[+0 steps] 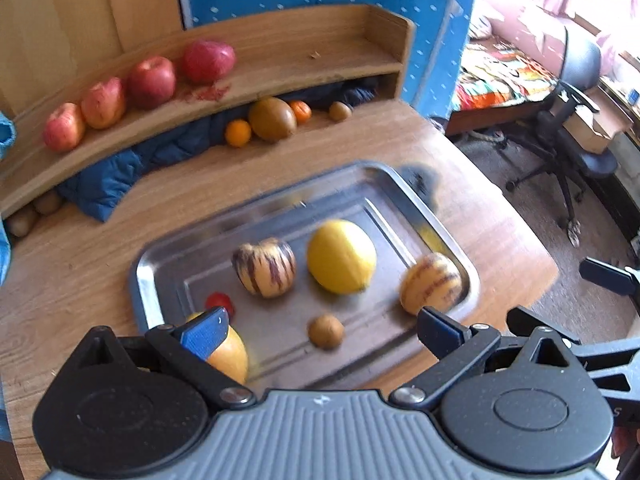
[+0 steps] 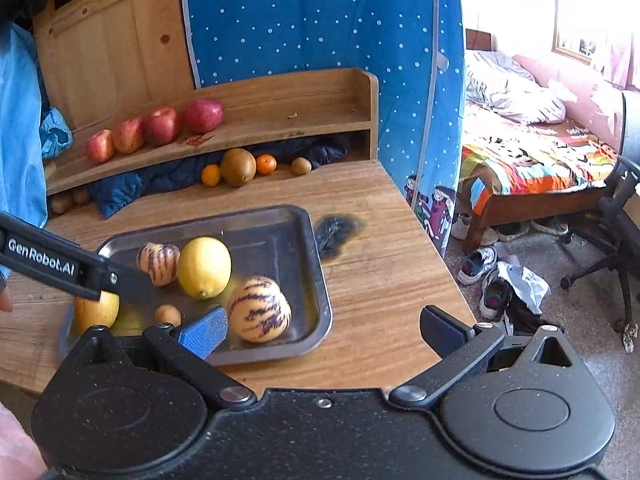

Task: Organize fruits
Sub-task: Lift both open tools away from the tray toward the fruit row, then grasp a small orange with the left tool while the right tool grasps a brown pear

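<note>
A metal tray (image 1: 168,256) sits on the wooden desk (image 2: 380,280), holding most of the loose fruit. On it lie a lemon (image 1: 341,256) in the middle, a striped melon (image 1: 264,267) to its left, a second striped melon (image 2: 259,309) at the right edge, a small kiwi (image 1: 326,331) nearer, a red scrap (image 1: 219,302) and an orange-yellow fruit (image 2: 96,312) at the near left corner.

The left gripper (image 1: 318,330) hovers over the tray's near side, jaws spread wide and empty, its left finger just above the orange-yellow fruit. The right gripper (image 2: 324,328) hangs over the tray's near right corner, also gaping and empty.

At the far side, four apples (image 2: 160,125) line the shelf (image 2: 280,120). Below it sit two oranges (image 2: 211,175), a big kiwi (image 2: 238,167) between them and a smaller kiwi to the right.
</note>
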Motion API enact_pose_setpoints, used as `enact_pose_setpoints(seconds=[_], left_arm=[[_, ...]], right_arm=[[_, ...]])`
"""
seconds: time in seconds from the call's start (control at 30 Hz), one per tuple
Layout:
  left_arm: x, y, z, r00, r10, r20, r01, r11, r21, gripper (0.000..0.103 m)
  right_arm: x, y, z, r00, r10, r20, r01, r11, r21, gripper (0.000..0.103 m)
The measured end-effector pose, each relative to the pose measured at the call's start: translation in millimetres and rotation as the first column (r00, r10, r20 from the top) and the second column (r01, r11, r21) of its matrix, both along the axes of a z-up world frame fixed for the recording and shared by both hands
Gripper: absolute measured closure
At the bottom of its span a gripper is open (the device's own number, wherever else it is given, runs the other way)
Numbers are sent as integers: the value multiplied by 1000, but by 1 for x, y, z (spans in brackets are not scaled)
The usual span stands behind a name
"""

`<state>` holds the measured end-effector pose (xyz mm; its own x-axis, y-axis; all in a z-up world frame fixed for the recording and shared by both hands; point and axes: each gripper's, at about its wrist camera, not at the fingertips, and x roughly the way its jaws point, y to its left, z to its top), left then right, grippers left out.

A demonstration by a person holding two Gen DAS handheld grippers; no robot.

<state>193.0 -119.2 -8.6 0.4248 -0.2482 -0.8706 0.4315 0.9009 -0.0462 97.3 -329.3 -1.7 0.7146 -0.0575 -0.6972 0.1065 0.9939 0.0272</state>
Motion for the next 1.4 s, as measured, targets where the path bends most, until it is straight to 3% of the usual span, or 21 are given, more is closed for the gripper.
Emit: enact_pose_setpoints(seconds=[0.2, 0.47, 0.8, 1.03, 1.17, 1.27, 1.4], left_arm=[[39, 18, 0, 995, 100, -17, -100, 995, 0, 1], [105, 47, -8, 968, 248, -32, -249, 968, -23, 1], [188, 53, -48, 936, 342, -86, -348, 935, -71, 1], [229, 40, -71, 950, 301, -87, -310, 945, -109, 1], [241, 27, -79, 969, 238, -72, -246, 961, -128, 1], [245, 22, -82, 976, 212, -41, -216, 965, -149, 7], [247, 18, -87, 984, 178, -28, -180, 969, -170, 23]], right_arm=[[31, 9, 2, 997, 60, 43, -57, 996, -66, 1], [84, 24, -7, 988, 142, 56, -136, 985, -104, 1], [160, 33, -30, 971, 236, -31, -238, 960, -145, 1], [221, 52, -40, 916, 391, -91, -401, 892, -209, 1], [246, 61, -47, 900, 420, -114, -435, 870, -231, 6], [261, 69, -52, 887, 445, -124, -462, 850, -255, 10], [274, 78, -57, 863, 488, -133, -504, 807, -308, 16]])
